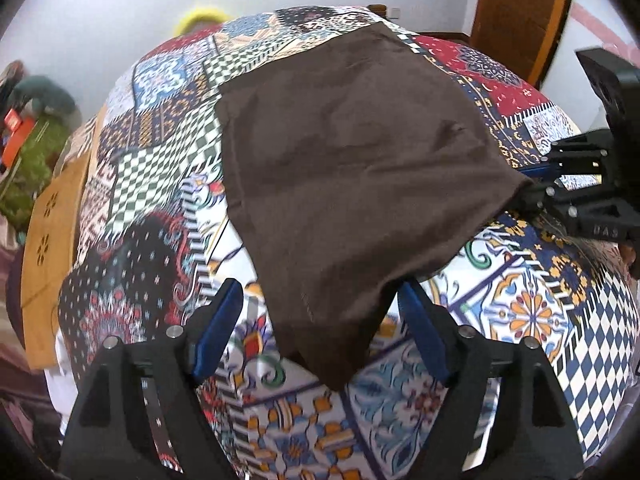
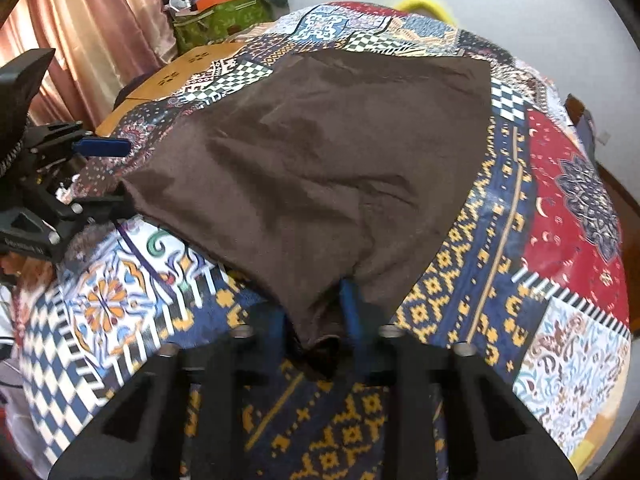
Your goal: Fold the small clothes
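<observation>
The brown garment (image 1: 344, 168) lies spread over a patchwork bedspread (image 1: 160, 184) of checks, tiles and florals, red patches off to one side. Left gripper (image 1: 320, 320) stands wide, its blue pads either side of the garment's near corner, not pressing on it. Right gripper (image 2: 316, 320) is nipped narrow on the other near corner, the cloth bunched between its pads. From the left wrist view the right gripper comes in at the frame's right edge, at the garment's corner. Around the bed: plain pale walls, a wooden door (image 1: 520, 12), pink curtains (image 2: 92, 32), a green box (image 2: 220, 20) piled with clutter, and a pale wooden board (image 1: 48, 240) with flower cut-outs along the bed's edge. Something yellow (image 1: 200, 16) peeks over the far side.
</observation>
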The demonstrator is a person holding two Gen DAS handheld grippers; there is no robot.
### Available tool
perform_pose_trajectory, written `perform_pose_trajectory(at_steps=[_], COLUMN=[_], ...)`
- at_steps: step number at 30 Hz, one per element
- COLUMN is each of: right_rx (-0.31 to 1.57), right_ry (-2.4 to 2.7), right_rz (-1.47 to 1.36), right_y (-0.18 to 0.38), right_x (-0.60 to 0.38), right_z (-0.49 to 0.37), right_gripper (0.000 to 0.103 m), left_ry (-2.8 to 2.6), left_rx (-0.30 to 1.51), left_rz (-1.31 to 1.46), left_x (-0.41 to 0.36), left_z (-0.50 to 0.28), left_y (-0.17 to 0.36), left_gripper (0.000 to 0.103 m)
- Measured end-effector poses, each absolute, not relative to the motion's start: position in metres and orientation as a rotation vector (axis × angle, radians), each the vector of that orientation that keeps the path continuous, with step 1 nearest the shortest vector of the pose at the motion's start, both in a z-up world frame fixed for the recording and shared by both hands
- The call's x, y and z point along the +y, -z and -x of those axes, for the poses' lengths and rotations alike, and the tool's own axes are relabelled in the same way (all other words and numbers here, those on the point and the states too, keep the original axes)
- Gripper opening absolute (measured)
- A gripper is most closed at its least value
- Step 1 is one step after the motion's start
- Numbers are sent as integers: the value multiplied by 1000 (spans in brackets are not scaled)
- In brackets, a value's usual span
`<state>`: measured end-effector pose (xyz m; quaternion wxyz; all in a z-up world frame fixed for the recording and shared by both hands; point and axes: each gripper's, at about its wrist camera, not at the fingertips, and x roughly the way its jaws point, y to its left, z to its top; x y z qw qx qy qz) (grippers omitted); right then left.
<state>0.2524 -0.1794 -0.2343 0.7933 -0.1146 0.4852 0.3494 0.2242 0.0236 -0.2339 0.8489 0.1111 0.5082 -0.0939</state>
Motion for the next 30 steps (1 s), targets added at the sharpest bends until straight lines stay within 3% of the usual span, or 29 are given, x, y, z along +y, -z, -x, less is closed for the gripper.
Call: perform_pose_trajectory(at_steps=[5,13,19,21,23,26,30], right_rx=[1076,1074,1077,1072,1066,1047,1029], right_ry=[-791,-811,-815,-816,-827,-845,-863], right_rz=[170,182,178,176,172,191,207], right_y=[223,213,213,211,206,197,187], right_x=[-184,-185,-189,-189,-189,-186,-186], right_z=[-265,-264,-265,-268,-268,-265,-258], right_gripper=[10,10,10,10,10,10,10], left_ry=[195,228,328,314,302,301,332], left_rx=[1027,1018,1119,1114,1129,1138,1164], left_rz=[-345,-383,-113,-113,-106,-133,-139], left_x=[11,14,34,34,35,32,30], left_z=[-237,-272,-300,-300,-300,-293,-275], left_y=[233,244,250,245,239,232,223], left_gripper=[90,93,58,30,16,9,8])
